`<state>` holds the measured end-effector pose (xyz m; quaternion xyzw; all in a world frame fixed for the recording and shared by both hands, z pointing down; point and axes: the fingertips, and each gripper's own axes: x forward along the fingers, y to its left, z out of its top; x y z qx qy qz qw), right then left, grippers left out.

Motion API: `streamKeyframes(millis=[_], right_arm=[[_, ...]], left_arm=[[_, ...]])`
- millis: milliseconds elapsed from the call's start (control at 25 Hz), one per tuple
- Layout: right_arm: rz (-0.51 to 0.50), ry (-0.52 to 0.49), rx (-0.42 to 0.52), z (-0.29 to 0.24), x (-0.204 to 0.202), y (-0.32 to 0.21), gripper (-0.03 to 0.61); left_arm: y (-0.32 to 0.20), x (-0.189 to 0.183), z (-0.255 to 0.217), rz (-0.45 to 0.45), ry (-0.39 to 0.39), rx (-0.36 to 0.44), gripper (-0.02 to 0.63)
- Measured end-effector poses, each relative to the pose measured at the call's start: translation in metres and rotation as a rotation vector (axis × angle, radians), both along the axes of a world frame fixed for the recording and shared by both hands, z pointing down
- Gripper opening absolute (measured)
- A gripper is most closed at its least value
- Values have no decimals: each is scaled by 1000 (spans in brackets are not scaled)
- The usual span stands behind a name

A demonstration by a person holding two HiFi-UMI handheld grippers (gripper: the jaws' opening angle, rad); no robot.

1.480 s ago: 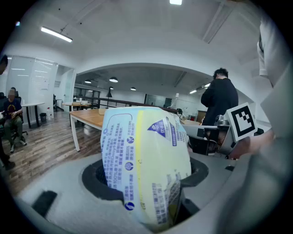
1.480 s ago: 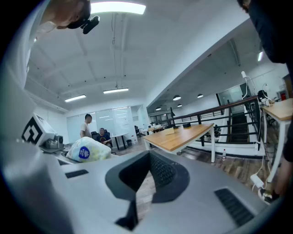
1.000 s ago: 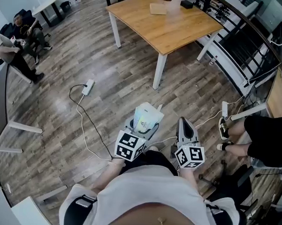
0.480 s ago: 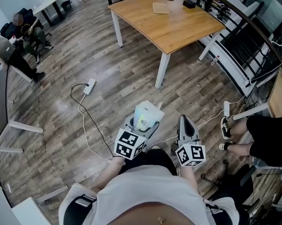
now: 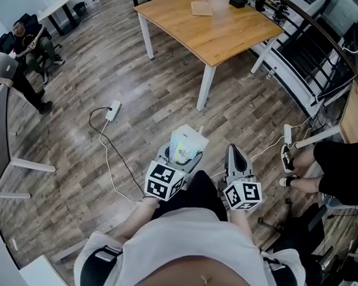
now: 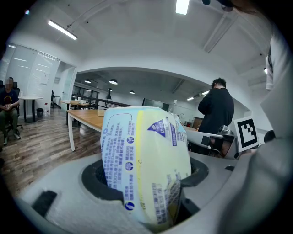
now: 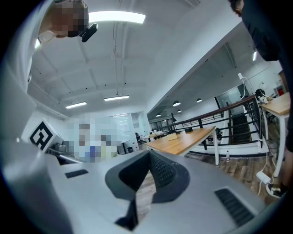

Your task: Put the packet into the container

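Observation:
A pale yellow and blue packet (image 5: pixel 185 145) stands upright between the jaws of my left gripper (image 5: pixel 181 158), which is shut on it above the wooden floor. In the left gripper view the packet (image 6: pixel 145 160) fills the gap between the jaws. My right gripper (image 5: pixel 235 155) hangs beside it to the right, its jaws meeting at the tips (image 7: pixel 148 157) with nothing between them. Ahead stands a wooden table (image 5: pixel 229 38) with a flat tan item (image 5: pixel 201 9) and dark things on its far part. I cannot make out a container there.
A white power strip (image 5: pixel 113 110) and its cable lie on the floor to the left. The table's white leg (image 5: pixel 205 87) is straight ahead. A person (image 5: pixel 336 174) stands close at the right, others sit far left (image 5: pixel 24 37). A dark railing (image 5: pixel 311 50) runs behind the table.
Both grippers have drifted slightly forward over the floor, the packet still held in the left one. The people at the far left have shifted.

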<state>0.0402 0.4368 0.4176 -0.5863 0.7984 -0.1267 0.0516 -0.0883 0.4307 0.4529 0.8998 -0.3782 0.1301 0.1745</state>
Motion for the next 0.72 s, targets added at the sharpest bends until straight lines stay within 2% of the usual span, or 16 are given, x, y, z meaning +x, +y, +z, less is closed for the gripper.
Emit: streamKeyframes(millis=[400, 720], right_arm=[[5, -8, 28, -14, 3, -18, 12], [-12, -25, 9, -7, -2, -37, 11]], left_arm=[[-14, -1, -10, -3, 25, 7, 333], [-34, -4, -7, -15, 29, 4, 333]])
